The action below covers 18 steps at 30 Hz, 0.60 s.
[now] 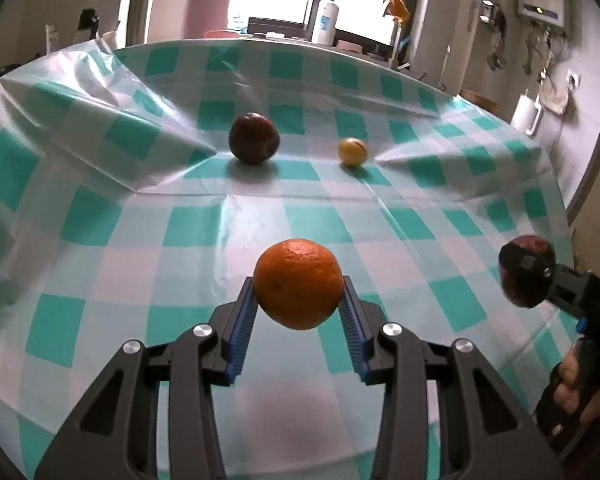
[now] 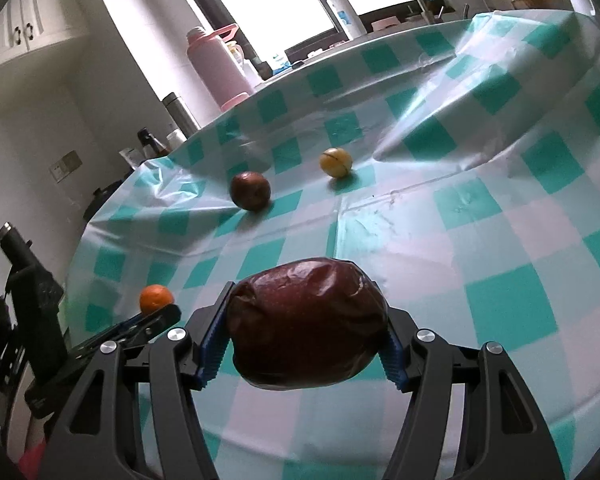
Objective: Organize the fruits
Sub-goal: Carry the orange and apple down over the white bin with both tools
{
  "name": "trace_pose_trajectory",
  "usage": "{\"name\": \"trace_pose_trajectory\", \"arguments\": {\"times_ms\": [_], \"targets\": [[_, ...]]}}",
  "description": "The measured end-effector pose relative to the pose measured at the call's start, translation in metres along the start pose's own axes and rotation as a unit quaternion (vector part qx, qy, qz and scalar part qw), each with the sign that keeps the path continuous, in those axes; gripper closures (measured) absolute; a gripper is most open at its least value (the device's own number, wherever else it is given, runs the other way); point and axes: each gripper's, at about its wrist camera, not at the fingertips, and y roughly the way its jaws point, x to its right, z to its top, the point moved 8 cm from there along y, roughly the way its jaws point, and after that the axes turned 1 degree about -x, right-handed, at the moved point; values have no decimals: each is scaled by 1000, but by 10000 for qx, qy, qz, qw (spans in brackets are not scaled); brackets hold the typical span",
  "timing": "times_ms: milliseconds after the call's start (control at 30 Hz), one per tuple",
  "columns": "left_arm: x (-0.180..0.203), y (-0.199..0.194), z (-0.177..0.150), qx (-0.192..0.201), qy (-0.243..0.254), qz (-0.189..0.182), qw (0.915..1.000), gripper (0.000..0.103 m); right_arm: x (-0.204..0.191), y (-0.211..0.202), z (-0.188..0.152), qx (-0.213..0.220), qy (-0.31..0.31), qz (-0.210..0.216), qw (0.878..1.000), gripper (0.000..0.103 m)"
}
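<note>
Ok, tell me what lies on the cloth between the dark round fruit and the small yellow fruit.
Nothing: between the dark round fruit and the small yellow fruit only bare checked tablecloth shows. The left wrist view shows it best; the right wrist view agrees.

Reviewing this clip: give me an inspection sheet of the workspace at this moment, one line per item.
Surface: teal-and-white checked tablecloth, plastic, creased and ridged toward the far side.
Job's things: orange and wrinkled dark red fruit held above the cloth; round dark red fruit and small yellow fruit resting apart on the cloth.
Clutter: nothing seen on the cloth besides fruit.
Grippers: left gripper shut on the orange; right gripper shut on the wrinkled fruit.
Cables: nothing seen on the table.
Surroundings: pink jug, white bottle, bright window behind.
</note>
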Motion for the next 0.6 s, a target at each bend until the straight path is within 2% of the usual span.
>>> {"name": "trace_pose_trajectory", "arguments": {"times_ms": [200, 433, 600], "targets": [[30, -7, -10, -28, 348, -122, 9993, 62, 22, -34, -12, 176, 137, -44, 9997, 41], [81, -7, -25, -128, 693, -562, 9959, 62, 65, -87, -33, 458, 326, -293, 9980, 41], [127, -6, -45, -246, 1157, -903, 9889, 62, 98, -129, -52, 696, 459, -555, 9950, 41]]}}
